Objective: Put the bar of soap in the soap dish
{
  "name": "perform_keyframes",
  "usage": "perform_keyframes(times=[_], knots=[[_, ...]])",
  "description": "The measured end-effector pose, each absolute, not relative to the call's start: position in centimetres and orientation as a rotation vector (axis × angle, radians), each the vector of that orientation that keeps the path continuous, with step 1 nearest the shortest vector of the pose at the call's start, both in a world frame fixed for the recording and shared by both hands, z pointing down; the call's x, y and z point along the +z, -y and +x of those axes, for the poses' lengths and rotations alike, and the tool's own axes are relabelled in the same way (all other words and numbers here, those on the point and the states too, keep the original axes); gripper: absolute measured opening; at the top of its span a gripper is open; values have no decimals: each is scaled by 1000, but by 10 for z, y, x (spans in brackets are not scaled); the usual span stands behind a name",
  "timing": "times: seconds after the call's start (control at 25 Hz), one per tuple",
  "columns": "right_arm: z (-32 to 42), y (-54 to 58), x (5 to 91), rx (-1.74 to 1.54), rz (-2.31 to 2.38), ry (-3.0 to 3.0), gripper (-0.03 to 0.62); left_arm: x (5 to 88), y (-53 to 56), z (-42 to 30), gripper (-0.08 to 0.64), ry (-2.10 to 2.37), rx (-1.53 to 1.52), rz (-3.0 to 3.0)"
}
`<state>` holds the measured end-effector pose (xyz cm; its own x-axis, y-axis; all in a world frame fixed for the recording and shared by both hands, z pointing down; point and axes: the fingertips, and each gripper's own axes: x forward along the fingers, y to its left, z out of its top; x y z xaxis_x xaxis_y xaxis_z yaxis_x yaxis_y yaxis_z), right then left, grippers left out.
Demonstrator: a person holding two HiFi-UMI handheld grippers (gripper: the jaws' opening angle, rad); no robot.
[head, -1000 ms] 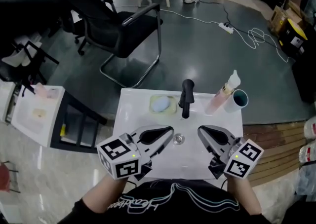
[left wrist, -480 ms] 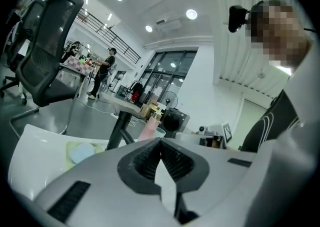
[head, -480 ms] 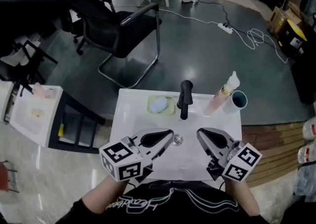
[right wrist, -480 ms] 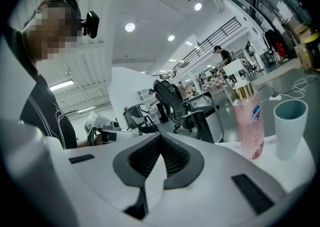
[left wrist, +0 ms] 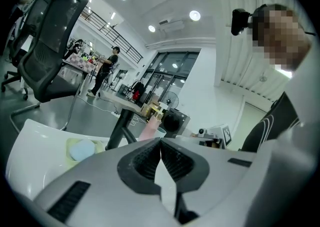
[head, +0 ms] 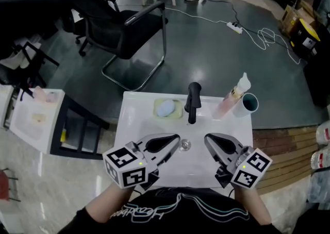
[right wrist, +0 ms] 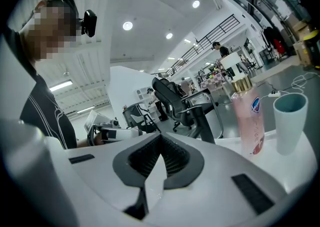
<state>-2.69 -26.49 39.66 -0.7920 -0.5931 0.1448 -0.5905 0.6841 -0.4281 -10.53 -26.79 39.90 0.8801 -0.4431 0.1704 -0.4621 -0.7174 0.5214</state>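
Note:
A pale blue bar of soap (head: 166,108) lies in the light green soap dish (head: 177,114) at the back left of the white washbasin (head: 135,124); the soap (left wrist: 82,149) also shows in the left gripper view. My left gripper (head: 177,139) hovers over the basin's near left part, shut with nothing between its jaws. Over the near right part my right gripper (head: 208,139) is likewise shut and empty. Both sit well short of the dish and point toward the faucet.
A black faucet (head: 193,102) stands at the basin's back middle, the drain (head: 185,145) between the grippers. A pink pump bottle (head: 230,100) and a teal cup (head: 247,105) stand at the back right. A black chair (head: 124,32) is beyond, a white cabinet (head: 38,119) at the left.
The view has shifted slightly. Both grippers stay shut in nearly the same place over the basin.

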Motion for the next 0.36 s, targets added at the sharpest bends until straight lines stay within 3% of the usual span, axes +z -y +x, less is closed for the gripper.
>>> perform_keyframes(times=[0.36], knots=[[-29, 267, 405, -754, -1018, -2870, 26, 407, 272, -106, 25, 650, 57, 2464]])
